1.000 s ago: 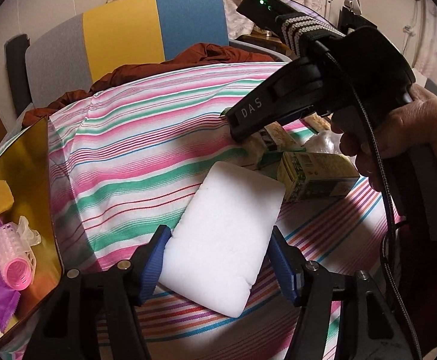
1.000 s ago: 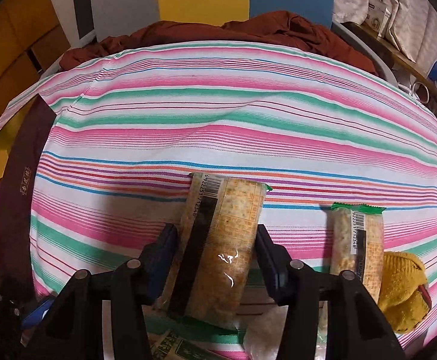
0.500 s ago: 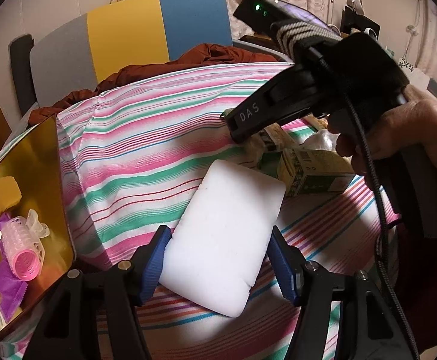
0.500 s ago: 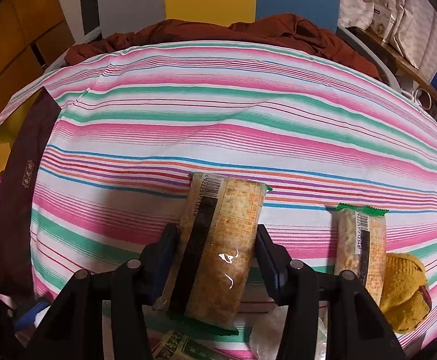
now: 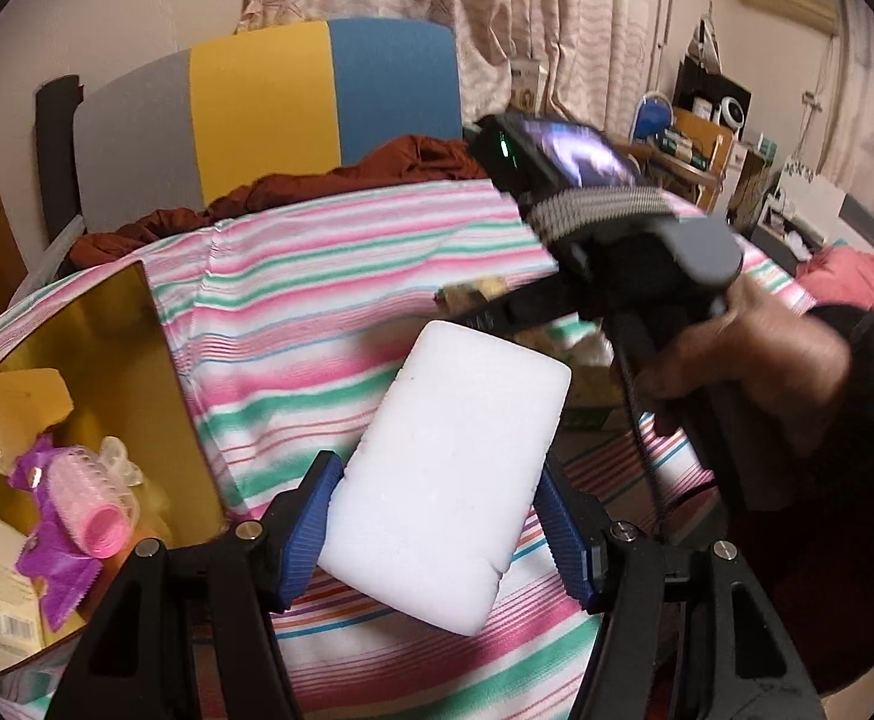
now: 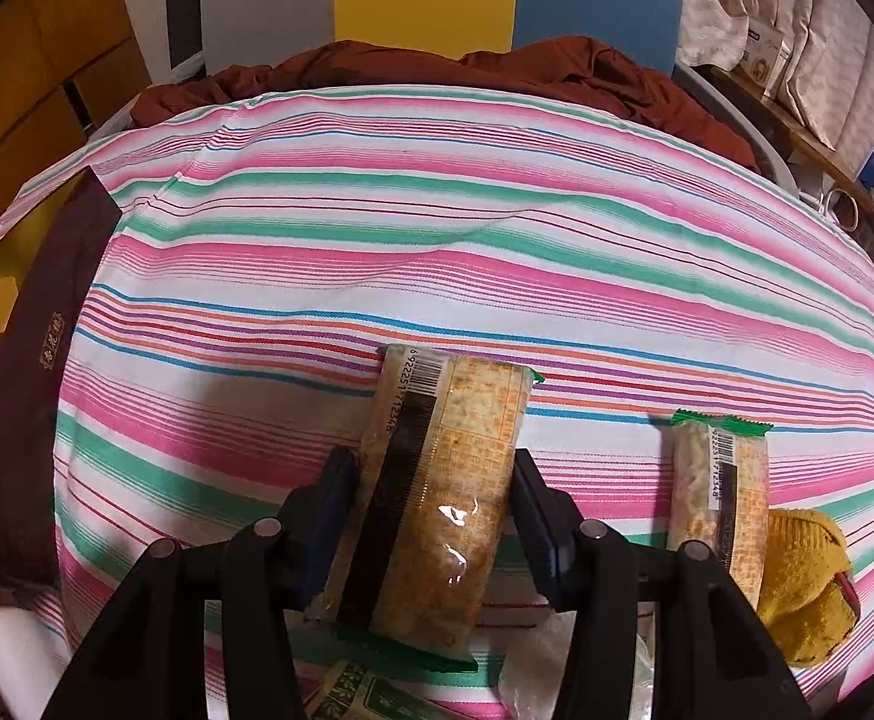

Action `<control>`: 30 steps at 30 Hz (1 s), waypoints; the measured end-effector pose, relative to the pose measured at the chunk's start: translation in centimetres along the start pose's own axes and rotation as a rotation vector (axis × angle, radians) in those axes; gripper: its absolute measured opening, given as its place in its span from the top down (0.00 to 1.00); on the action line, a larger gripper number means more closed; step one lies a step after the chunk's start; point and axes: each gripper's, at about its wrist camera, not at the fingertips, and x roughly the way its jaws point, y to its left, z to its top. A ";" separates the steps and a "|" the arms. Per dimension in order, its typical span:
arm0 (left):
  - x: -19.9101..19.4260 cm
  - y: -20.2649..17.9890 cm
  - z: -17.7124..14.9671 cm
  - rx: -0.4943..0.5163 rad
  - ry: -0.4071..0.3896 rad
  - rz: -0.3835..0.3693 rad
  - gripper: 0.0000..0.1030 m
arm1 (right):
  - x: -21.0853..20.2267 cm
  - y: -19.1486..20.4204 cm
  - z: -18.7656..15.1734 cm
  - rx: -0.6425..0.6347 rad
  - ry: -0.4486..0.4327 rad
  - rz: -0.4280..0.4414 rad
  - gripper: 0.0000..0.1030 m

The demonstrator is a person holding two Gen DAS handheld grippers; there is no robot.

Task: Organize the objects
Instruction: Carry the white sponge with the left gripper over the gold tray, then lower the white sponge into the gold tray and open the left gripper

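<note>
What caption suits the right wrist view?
Right gripper clamps a cracker packet above the striped cloth; a second packet lies nearby.

Desk under a pink, green and white striped cloth (image 6: 437,228)

A second wrapped snack bar (image 6: 716,498) lies at lower right touching a mustard knitted item (image 6: 806,588); a dark box (image 6: 35,396) sits at left, brown fabric (image 6: 497,69) along the top edge.

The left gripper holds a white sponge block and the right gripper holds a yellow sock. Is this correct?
Not quite. The left gripper does hold the white sponge block, but the right gripper holds a cracker packet; the yellow sock lies on the cloth, as the right wrist view shows.
</note>
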 end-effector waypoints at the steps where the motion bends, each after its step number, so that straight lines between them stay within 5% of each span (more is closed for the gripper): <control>1: -0.4 0.3 0.2 -0.010 -0.007 -0.003 0.37 | 0.0 0.0 0.0 -0.001 -0.001 -0.001 0.49; 8: -5.2 5.4 2.1 -0.146 -0.101 0.024 0.37 | 0.1 0.3 0.0 -0.013 -0.005 -0.011 0.49; 13: -7.0 12.2 2.8 -0.287 -0.145 0.158 0.36 | 0.1 0.5 0.0 -0.022 -0.007 -0.021 0.49; 17: -5.6 18.6 2.3 -0.439 -0.074 0.266 0.36 | 0.2 0.5 0.0 -0.023 -0.007 -0.023 0.49; 21: -3.3 21.5 1.8 -0.486 -0.009 0.328 0.35 | 0.3 0.5 0.1 -0.020 -0.006 -0.020 0.49; 30: -1.6 23.2 0.3 -0.503 0.044 0.449 0.29 | 0.3 0.7 0.1 -0.026 -0.008 -0.025 0.49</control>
